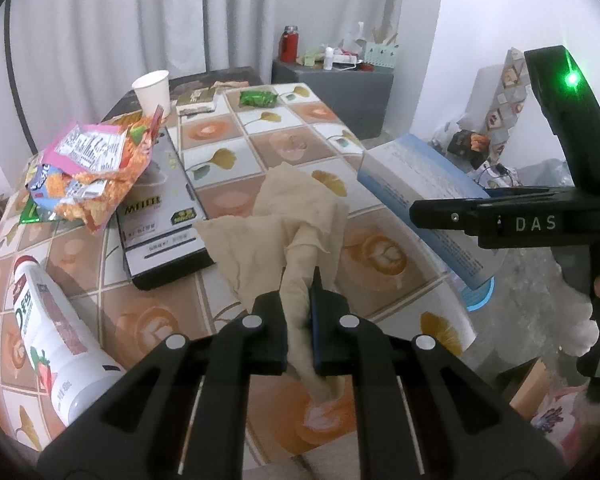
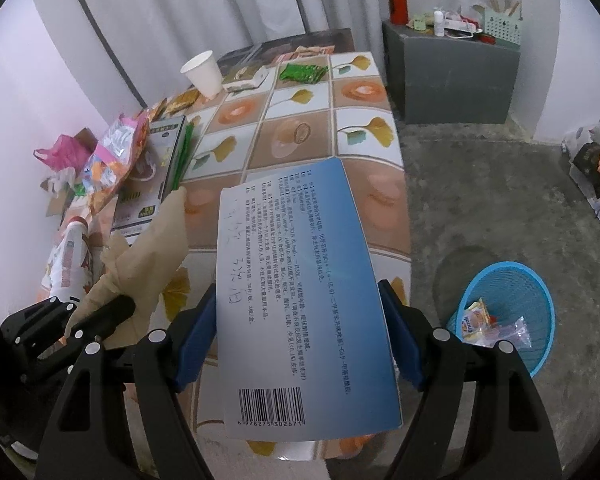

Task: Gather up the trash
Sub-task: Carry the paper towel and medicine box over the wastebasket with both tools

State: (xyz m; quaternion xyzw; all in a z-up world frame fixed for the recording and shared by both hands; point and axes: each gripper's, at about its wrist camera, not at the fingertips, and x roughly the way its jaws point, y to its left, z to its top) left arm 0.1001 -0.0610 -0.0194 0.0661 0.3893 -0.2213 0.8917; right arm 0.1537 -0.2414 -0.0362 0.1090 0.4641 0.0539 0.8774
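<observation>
The left claw is clenched on a beige tissue, lifting it from the desk. The right claw grasps a blue box by its sides, ready for the blue basket on the floor at the right. Farther, a paper cup waits.

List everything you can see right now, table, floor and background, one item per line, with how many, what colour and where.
Tissue: 1, beige, crumpled, held over the table.
Medicine box: 1, blue-white, held over the table's right edge.
Table: 1, tiled leaf-and-coffee pattern cloth.
Paper cup: 1, white, far left of table.
Snack bags: several, orange and pink, left side.
Flat carton: 1, grey-black, under the bags.
Drink bottle: 1, white, lying near left.
Green wrapper: 1, far end.
Trash basket: 1, blue, floor right, wrappers inside.
Cabinet: 1, grey, back corner, red flask on top.
Left gripper: black, shut on tissue.
Right gripper: black, blue pads, shut on box.
</observation>
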